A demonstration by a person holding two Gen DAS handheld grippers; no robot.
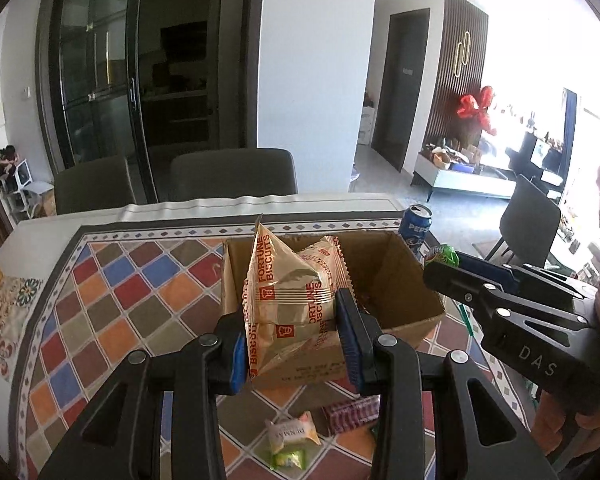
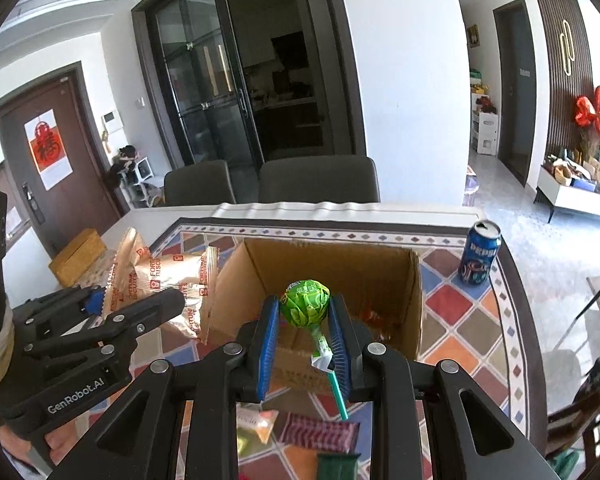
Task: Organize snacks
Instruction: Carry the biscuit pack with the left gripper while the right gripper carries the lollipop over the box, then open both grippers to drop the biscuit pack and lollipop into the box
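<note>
Patchwork-tiled cloth [image 1: 112, 288] covers a table [image 1: 32, 226], with two dark chairs [image 1: 232, 176] at twelve o'clock behind it and glass doors [image 1: 96, 80] beyond them.

An open cardboard box [image 1: 400, 276] sits mid-table. From the left wrist view, the left gripper [image 1: 290, 340] is clamped on a pair of Fortune Biscuits packets [image 1: 288, 304], its blue pads [image 1: 350, 336] pressing the foil from both sides. The packets hang in front of the box's near-left corner, raised off the cloth. A Pepsi can [image 1: 416, 226] stands upright at about one o'clock from the box, just beside its far right corner.

From the right wrist view, the right gripper [image 2: 306, 336] is closed on a green lollipop [image 2: 306, 306]. The wrapped head sticks up between the pads, and the teal stick [image 2: 338, 392] slants down toward five o'clock. The lollipop sits in line with the box's near wall, above the open top. Inside the box, something reddish [image 2: 374, 316] lies at the bottom right, too blurred to name.

Loose snacks lie on the cloth at six o'clock from the box: a small pale packet [image 1: 292, 434], a green candy [image 1: 290, 458], and a pink-striped wrapper [image 2: 320, 432].

A tan box [image 2: 78, 256] rests at nine o'clock on the table's left edge.
</note>
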